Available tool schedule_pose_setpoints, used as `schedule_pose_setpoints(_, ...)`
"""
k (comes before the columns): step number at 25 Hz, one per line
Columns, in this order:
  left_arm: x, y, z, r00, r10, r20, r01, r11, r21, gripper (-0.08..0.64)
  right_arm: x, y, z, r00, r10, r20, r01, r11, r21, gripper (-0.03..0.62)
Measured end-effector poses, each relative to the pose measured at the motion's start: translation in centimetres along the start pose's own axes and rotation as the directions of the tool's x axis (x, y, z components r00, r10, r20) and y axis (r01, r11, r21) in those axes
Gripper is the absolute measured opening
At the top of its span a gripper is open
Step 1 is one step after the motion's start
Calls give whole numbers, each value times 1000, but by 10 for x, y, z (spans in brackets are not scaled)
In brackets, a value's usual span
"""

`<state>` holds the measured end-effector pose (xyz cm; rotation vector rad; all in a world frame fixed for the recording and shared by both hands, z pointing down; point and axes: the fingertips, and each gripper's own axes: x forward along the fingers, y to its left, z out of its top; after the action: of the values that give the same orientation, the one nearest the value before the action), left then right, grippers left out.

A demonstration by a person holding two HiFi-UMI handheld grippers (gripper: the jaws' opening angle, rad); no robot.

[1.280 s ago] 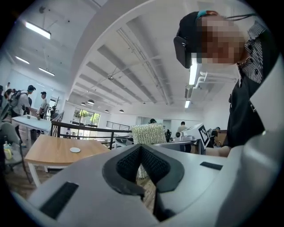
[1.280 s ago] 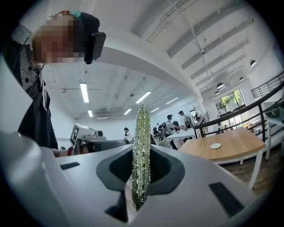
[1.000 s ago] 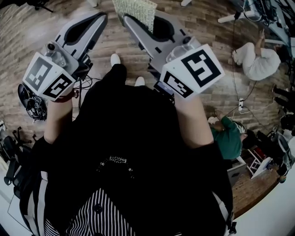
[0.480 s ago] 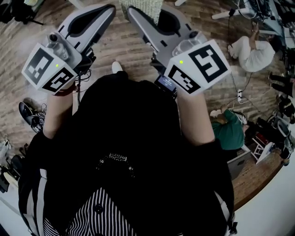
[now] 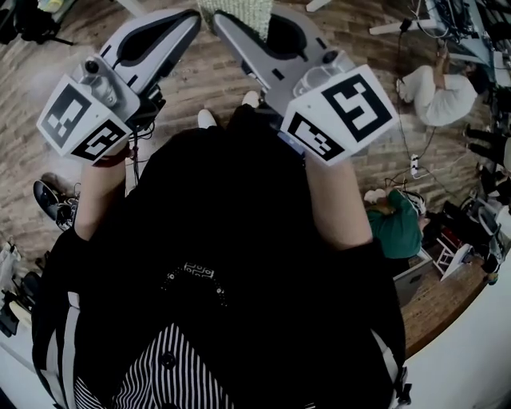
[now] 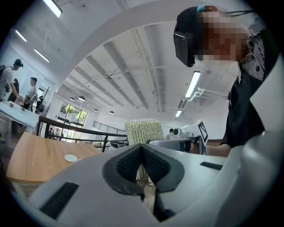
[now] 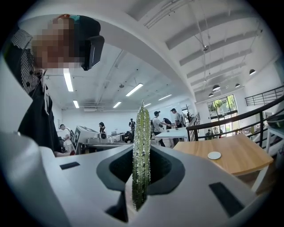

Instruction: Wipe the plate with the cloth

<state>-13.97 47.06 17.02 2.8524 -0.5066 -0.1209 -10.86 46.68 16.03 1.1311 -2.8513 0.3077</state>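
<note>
My right gripper (image 5: 222,19) is shut on a green knitted cloth (image 5: 242,13), which sticks up edge-on between its jaws (image 7: 142,128). My left gripper (image 5: 190,17) is close beside it, shut with nothing between its pads (image 6: 133,159). From the left gripper view the cloth (image 6: 143,131) hangs just beyond the tips, next to the right gripper (image 6: 177,144). A small white round plate (image 7: 214,155) lies on a wooden table (image 7: 230,162) some way off; the plate (image 6: 70,158) also shows in the left gripper view. Both grippers are held in front of the person's dark top, away from the table.
Below is a wooden plank floor (image 5: 207,80) with cables. One person in white (image 5: 439,92) and one in green (image 5: 395,228) are low down at the right. A wooden tabletop corner (image 5: 435,307) is at lower right. A black railing (image 6: 66,128) runs behind the table.
Both grippers have risen toward the top of the head view, so less of the cloth shows. The person's shoes have shifted on the floor. Both stay shut.
</note>
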Motion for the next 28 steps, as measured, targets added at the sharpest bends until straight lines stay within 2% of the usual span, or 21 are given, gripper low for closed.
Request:
schedule_pose_setpoints(4, 14, 26, 1, 999, 29, -20, -29, 1000, -12, -6, 14, -30, 3, 1000, 19, 5, -19, 999, 27, 51)
schedule_pose_setpoints(10, 41, 73, 10, 996, 79, -36, -78, 997, 27, -6, 46, -78, 18, 997, 65, 37, -65, 998, 18, 51)
schedule_pose_setpoints(18, 105, 157, 41, 986, 166, -23, -165, 985, 52, -6, 92, -171, 46, 991, 123, 47, -125, 992, 23, 51)
schedule_pose_setpoints(28, 197, 217, 54, 980, 199, -28, -197, 979, 53, -6, 110, -282, 63, 984, 168, 55, -171, 984, 47, 51)
